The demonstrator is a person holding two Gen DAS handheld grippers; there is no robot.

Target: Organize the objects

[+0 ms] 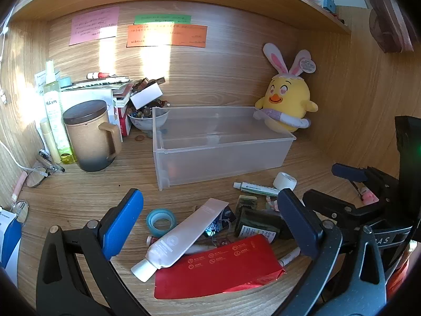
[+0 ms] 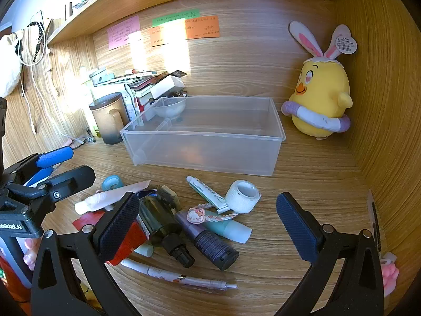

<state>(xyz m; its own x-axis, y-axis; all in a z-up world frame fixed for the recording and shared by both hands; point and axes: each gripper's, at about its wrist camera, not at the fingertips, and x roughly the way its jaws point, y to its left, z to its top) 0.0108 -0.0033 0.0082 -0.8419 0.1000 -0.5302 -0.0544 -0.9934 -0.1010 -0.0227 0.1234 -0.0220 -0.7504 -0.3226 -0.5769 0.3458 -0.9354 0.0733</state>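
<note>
An empty clear plastic bin [image 1: 223,142] [image 2: 205,137] stands mid-desk. In front of it lies a loose pile: a pink tube [image 1: 184,237], a red packet [image 1: 218,266], a blue tape roll [image 1: 161,220], a dark green bottle [image 2: 158,223], a purple bottle [image 2: 208,239], a teal tube [image 2: 227,227], a white tape roll [image 2: 243,192], a small green-white tube [image 2: 208,191] and a pen [image 2: 181,276]. My left gripper [image 1: 210,226] hangs open above the pile's left side. My right gripper [image 2: 208,226] hangs open above the bottles. Neither holds anything.
A yellow chick plush [image 2: 321,100] sits by the right wall. A brown lidded mug [image 1: 90,134], a bowl of beads [image 1: 143,115], stacked books [image 1: 105,89], tall bottles and glasses [image 1: 35,179] crowd the left. Sticky notes [image 1: 165,35] hang on the back panel.
</note>
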